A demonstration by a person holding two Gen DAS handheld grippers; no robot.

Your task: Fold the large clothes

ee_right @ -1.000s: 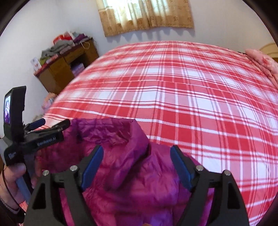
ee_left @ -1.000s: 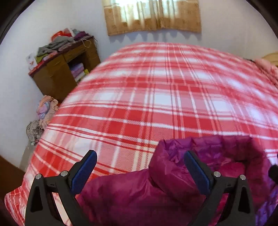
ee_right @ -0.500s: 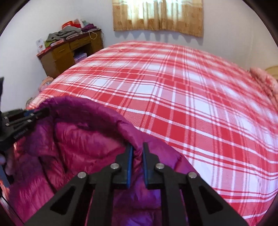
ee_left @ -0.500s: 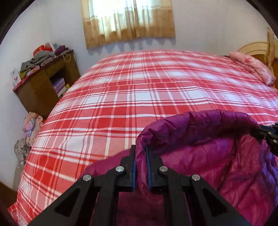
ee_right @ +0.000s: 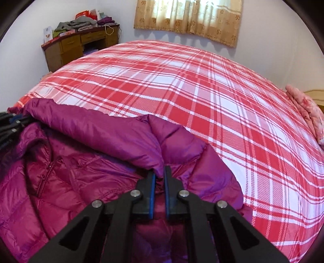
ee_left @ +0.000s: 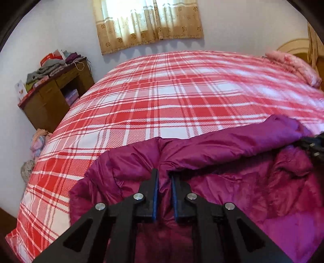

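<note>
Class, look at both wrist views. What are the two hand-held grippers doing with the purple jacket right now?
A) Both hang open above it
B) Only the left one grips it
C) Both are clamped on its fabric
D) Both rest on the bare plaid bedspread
C: the left hand-held gripper and the right hand-held gripper each have a fold of the purple jacket pinched between nearly closed blue pads.

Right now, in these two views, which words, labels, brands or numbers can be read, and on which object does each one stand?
No text is legible in either view.
White card on the wooden desk: carries a printed picture and marks, too small to read.
Red package on the desk: print too blurred to read.
Purple down jacket and both hand-held grippers: no visible lettering.
</note>
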